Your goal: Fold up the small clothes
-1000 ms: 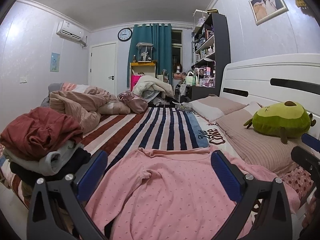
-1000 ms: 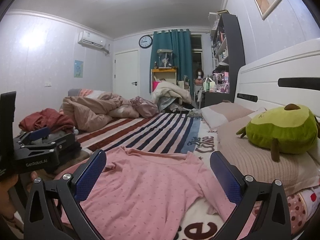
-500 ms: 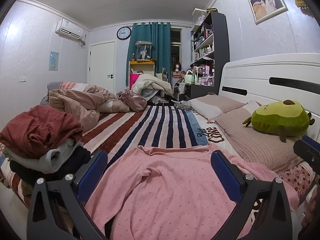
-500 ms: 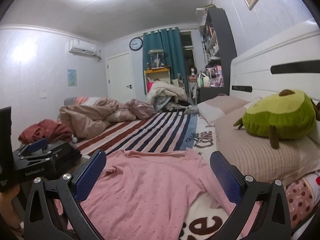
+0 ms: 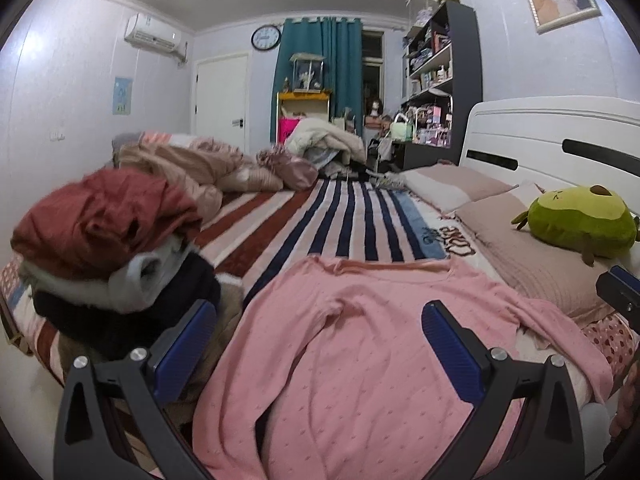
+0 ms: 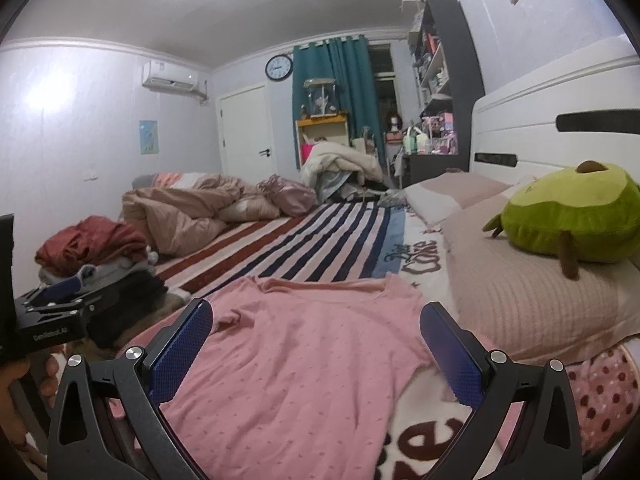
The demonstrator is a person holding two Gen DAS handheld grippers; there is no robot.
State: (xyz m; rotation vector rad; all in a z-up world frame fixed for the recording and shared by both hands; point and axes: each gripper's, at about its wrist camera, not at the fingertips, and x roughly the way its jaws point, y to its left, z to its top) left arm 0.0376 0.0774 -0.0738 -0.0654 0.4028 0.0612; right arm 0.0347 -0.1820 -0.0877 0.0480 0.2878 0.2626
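Observation:
A pink dotted long-sleeved top [image 5: 360,352] lies spread flat on the striped bed cover, neckline away from me; the right wrist view shows the same top [image 6: 304,356]. My left gripper [image 5: 318,340] hovers over the top's lower left part, open, nothing between its blue pads. My right gripper [image 6: 316,340] hangs over the top's right side, also open and empty. The left gripper's body [image 6: 48,316] shows at the left edge of the right wrist view, held by a hand [image 6: 16,384].
A stack of clothes topped by a red garment [image 5: 104,216] sits left of the top. Pillows [image 5: 536,256] and a green avocado plush [image 5: 580,222] lie on the right by the white headboard [image 5: 560,148]. A crumpled quilt [image 5: 188,168] lies farther back.
Both grippers have shifted slightly over the top, the left swinging a little to the right and lower. Both stay open and the top lies as before.

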